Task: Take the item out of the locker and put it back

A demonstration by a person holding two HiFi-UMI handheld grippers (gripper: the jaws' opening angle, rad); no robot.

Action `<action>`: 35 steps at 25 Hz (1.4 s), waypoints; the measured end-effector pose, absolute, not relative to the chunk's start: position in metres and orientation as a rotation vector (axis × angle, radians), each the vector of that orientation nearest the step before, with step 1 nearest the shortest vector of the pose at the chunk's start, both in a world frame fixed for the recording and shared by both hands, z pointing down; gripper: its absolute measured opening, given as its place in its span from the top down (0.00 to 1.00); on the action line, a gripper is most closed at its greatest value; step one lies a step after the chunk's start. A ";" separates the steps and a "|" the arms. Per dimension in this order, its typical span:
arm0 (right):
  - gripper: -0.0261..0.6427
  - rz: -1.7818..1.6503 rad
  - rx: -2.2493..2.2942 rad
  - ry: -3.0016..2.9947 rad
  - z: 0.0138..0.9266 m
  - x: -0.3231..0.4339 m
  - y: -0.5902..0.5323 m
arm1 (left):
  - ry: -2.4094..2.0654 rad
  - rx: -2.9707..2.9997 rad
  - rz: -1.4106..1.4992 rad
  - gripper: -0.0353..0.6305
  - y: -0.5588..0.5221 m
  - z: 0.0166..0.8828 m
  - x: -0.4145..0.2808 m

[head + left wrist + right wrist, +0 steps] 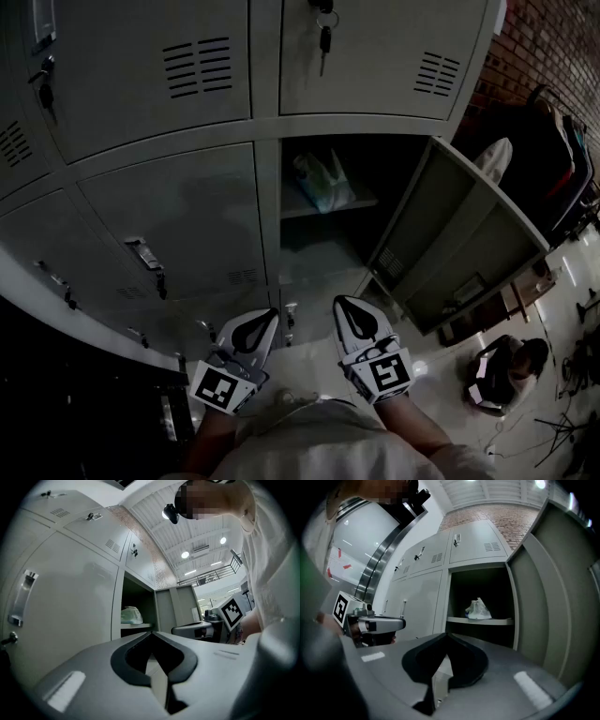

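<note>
The open locker (328,253) has a shelf (328,206) with a pale, crumpled plastic bag (323,183) lying on it. The bag also shows in the left gripper view (131,616) and in the right gripper view (478,610). Its grey door (459,244) is swung out to the right. My left gripper (270,316) and right gripper (341,304) hang side by side below and in front of the opening, well short of the bag. Each one's jaws meet at the tips with nothing between them, as the left gripper (151,633) and right gripper (447,634) show in their own views.
Closed grey lockers surround the open one. A key (324,37) hangs from the locker above, and a handle (145,255) sticks out on the door to the left. A person (511,366) sits on the floor at the right. A clothes rack (562,159) stands by the brick wall.
</note>
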State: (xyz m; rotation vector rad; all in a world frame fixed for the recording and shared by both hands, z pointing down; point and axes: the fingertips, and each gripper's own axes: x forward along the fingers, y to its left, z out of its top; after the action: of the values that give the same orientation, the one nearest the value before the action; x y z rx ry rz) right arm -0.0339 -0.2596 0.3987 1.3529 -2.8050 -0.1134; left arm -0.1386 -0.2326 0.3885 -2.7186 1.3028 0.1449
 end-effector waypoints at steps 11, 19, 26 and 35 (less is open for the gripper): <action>0.68 -0.174 1.317 -2.848 0.365 -0.046 -0.339 | 1.324 -2.709 0.140 0.95 -0.274 0.388 -0.137; 0.55 -0.389 1.374 -2.827 0.300 -0.057 -0.429 | 1.382 -2.667 0.148 0.95 -0.281 0.380 -0.148; 0.72 -0.330 1.373 -2.704 0.306 -0.066 -0.472 | 1.409 -2.673 0.155 0.95 -0.282 0.381 -0.155; 0.94 -0.366 1.448 -2.716 0.300 -0.053 -0.458 | 1.389 -2.709 0.130 0.95 -0.275 0.388 -0.161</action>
State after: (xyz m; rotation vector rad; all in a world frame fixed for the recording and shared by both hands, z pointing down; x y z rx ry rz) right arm -0.0526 -0.4578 0.3002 1.4476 -2.7163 -0.3656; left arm -0.1612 -0.2746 0.3880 -2.7095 1.3886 0.1304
